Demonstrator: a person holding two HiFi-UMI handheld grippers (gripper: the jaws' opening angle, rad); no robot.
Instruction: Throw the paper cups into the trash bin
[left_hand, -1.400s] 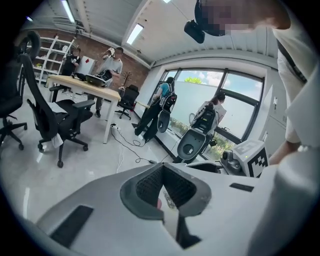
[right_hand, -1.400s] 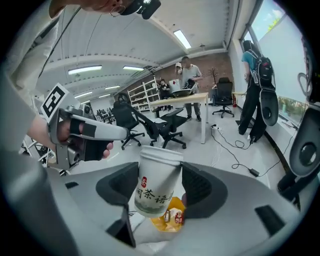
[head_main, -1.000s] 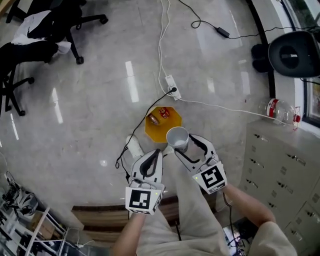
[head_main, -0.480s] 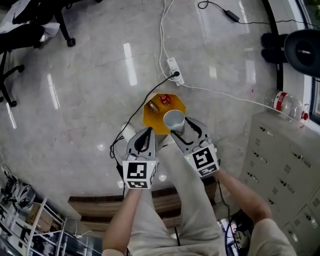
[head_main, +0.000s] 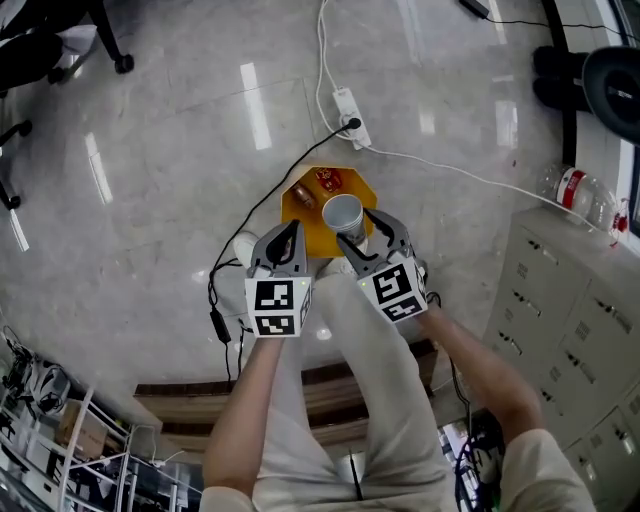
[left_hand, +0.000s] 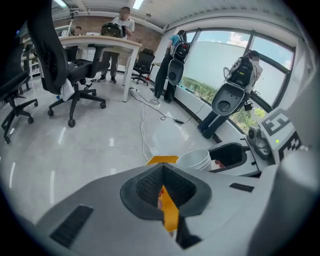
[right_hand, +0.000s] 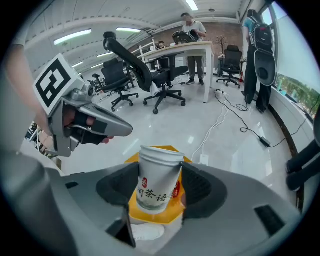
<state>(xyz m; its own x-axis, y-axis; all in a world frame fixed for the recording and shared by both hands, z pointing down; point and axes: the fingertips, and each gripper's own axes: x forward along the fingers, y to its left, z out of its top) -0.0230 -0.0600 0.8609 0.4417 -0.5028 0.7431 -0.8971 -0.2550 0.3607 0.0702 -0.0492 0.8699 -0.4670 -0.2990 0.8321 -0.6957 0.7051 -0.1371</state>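
Seen from the head view, the right hand-held gripper clamps an upright paper cup over the yellow trash bin on the floor, with the left hand-held gripper just beside it. The left gripper view shows that gripper's jaws pinched together and empty. The right gripper view shows the cup between wide-set jaws, the bin below.

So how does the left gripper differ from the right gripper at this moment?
The right gripper is closed on an upright paper cup; the left gripper holds nothing. The right gripper's jaws stand wide, the left gripper's together. Both point toward the yellow trash bin.
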